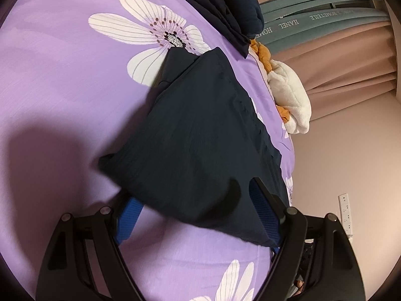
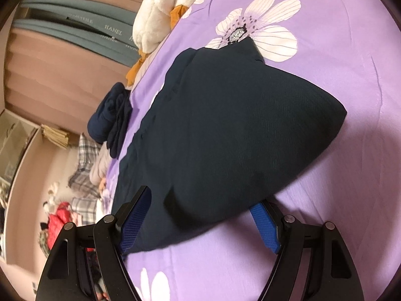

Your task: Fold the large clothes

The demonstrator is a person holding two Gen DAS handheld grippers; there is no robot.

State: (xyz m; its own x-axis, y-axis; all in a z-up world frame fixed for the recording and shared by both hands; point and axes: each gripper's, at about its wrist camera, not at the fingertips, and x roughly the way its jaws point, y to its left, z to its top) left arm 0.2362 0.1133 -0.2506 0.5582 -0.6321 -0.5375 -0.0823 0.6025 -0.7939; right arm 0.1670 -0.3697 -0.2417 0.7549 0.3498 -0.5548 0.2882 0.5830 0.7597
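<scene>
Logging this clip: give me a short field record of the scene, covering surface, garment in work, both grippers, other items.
surface: purple bedsheet with white flower print
garment in work: folded dark navy garment, lying on the sheet
left gripper: jaws wide, near edge of the garment between the blue pads, no clamp visible
right gripper: jaws wide, garment's near edge between them, pads not pressing
other items: stack of folded dark clothes beyond; white plush toy at bed edge

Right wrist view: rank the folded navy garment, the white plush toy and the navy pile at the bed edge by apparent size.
1. Folded navy garment, nearest the camera, so partly exaggerated.
2. White plush toy.
3. Navy pile; close to the toy, ranking unsure.
</scene>
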